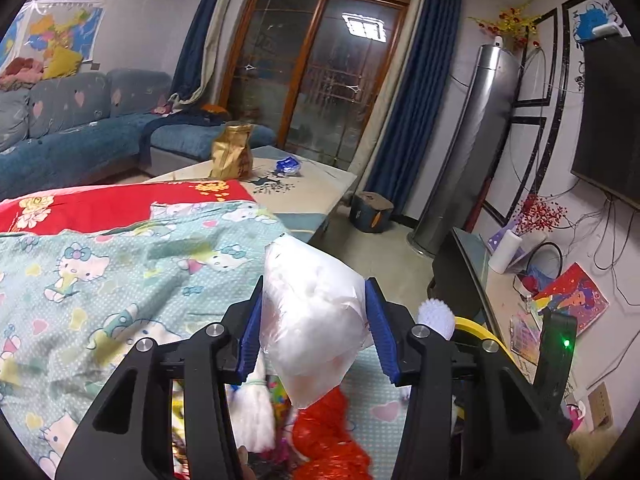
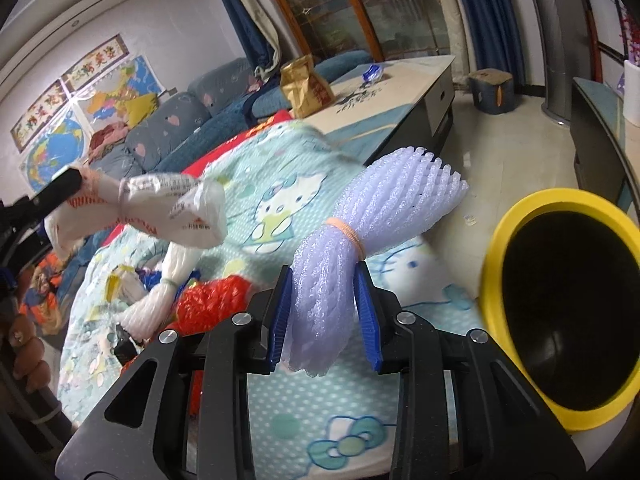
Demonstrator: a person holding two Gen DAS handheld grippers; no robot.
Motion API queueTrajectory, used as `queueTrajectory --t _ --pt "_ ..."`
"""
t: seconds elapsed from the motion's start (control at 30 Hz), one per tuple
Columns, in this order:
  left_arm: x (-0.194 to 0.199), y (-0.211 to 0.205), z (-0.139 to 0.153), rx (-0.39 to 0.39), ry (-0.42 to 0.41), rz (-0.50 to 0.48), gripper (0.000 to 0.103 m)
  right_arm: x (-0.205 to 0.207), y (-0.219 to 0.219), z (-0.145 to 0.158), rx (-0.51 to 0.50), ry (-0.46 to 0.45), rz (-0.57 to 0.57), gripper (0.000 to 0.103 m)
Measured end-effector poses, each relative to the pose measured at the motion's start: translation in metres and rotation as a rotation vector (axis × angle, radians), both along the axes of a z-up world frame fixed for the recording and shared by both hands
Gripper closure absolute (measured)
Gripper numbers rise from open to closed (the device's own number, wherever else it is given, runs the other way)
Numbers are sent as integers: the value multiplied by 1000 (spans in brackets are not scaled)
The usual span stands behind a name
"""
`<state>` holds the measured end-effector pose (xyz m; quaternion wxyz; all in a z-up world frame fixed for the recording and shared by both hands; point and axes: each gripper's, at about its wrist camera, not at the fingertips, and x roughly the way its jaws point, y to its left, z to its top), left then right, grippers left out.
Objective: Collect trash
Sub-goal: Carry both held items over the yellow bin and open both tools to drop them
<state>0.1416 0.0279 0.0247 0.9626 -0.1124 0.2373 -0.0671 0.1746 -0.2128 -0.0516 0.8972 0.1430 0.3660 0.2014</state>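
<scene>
The left gripper (image 1: 316, 332) has its 2 fingers (image 1: 251, 340) clamped on a white plastic bag (image 1: 316, 320) held above the cartoon-print blanket (image 1: 100, 280), and the right gripper (image 2: 325, 312) has its 2 fingers (image 2: 368, 316) clamped on a pale purple foam net (image 2: 360, 232) tied with an orange band, also above that blanket. Just right of the blanket stands a black bin with a yellow rim (image 2: 496, 240), its mouth unobstructed. On the blanket lie a red mesh bag (image 2: 212, 300) and a white foam net (image 2: 168, 280); beyond it, a gold bag (image 1: 232, 152) stands on the tabletop (image 1: 316, 192).

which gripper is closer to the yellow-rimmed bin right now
Right. The right gripper, shut on the foam net bundle, sits just beside the bin. The left gripper, holding the white plastic bag, is farther off across the bedspread.
</scene>
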Motion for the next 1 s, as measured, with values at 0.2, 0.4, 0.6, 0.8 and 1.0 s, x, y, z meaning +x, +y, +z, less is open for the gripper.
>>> queueTrajectory --t 0.2,0.4,0.6,0.8,1.0 --pt "2 -26 -1 8 -1 -56 58 0 -29 12 -29 -37 -50 78" --pt "3 -56 -2 36 -2 -122 59 -5 -58 19 -48 -60 -89 78" --pt "2 -84 -3 56 -3 -171 59 -7 -88 22 -51 -70 -132 78" --pt "0 -109 -6 75 -9 -217 59 -13 -113 17 -42 -46 -164 78" --pt "0 -135 -10 84 -6 -262 59 -22 -135 15 -40 -33 -204 78"
